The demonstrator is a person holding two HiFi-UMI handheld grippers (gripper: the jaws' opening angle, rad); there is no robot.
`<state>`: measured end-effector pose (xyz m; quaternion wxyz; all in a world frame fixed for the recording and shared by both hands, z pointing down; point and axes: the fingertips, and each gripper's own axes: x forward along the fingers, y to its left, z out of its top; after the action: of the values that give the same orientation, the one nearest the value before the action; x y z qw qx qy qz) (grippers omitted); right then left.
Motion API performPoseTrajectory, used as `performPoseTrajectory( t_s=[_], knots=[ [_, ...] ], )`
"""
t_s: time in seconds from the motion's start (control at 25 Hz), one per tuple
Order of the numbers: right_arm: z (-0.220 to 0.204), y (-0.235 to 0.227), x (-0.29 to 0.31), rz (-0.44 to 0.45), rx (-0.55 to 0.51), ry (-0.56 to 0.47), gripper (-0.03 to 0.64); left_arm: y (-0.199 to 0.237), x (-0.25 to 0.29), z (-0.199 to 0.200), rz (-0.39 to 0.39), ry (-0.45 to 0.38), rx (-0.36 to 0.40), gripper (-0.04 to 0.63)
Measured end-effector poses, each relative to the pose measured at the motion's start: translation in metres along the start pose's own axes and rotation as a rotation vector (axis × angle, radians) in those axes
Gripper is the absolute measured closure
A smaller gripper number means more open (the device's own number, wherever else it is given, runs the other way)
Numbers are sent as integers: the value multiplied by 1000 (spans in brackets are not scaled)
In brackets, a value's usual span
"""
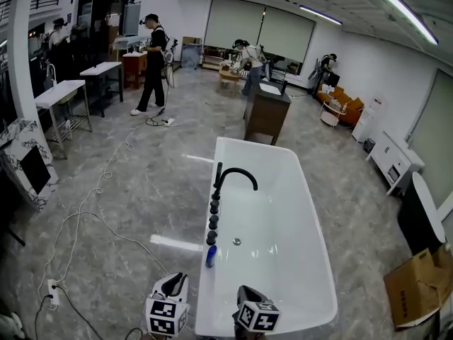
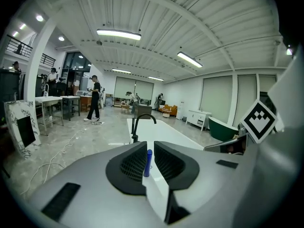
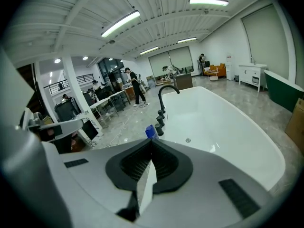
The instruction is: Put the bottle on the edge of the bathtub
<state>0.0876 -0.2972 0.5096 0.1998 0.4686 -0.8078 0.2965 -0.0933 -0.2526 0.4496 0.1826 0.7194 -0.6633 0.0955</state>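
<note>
A small blue bottle (image 1: pixel 211 256) stands upright on the left rim of the white bathtub (image 1: pixel 277 202), just nearer to me than the row of black knobs (image 1: pixel 213 222). My left gripper (image 1: pixel 180 280) hovers short of the tub's near-left corner; its jaws stand a narrow gap apart with nothing between them. In the left gripper view (image 2: pixel 150 149) the bottle (image 2: pixel 148 163) shows through that gap, farther off. My right gripper (image 1: pixel 244 291) is over the tub's near end, shut and empty. In the right gripper view (image 3: pixel 152 142) the bottle (image 3: pixel 151 131) shows just beyond the tips.
A black arched faucet (image 1: pixel 234 175) rises from the rim beyond the knobs. White cables (image 1: pixel 85 211) and a power strip (image 1: pixel 52 289) lie on the floor at left. A cardboard box (image 1: pixel 419 286) and a dark tub (image 1: pixel 422 219) are at right. People work at the back.
</note>
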Motion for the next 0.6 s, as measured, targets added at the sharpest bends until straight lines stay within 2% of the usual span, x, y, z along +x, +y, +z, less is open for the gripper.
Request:
performPoseTrajectory(
  t_s=[0.12, 0.32, 0.44, 0.6],
  knots=[
    [7, 6, -6, -8, -12, -16, 592, 7, -11, 6, -1, -14, -21, 546],
    [10, 17, -20, -20, -33, -46, 592, 20, -33, -7, 2, 11, -23, 552],
    [10, 26, -26, -30, -41, -71, 592, 21, -47, -14, -28, 18, -29, 568],
    [19, 47, -34, -40, -52, -104, 592, 23, -62, -4, -58, -6, -41, 576]
  ],
)
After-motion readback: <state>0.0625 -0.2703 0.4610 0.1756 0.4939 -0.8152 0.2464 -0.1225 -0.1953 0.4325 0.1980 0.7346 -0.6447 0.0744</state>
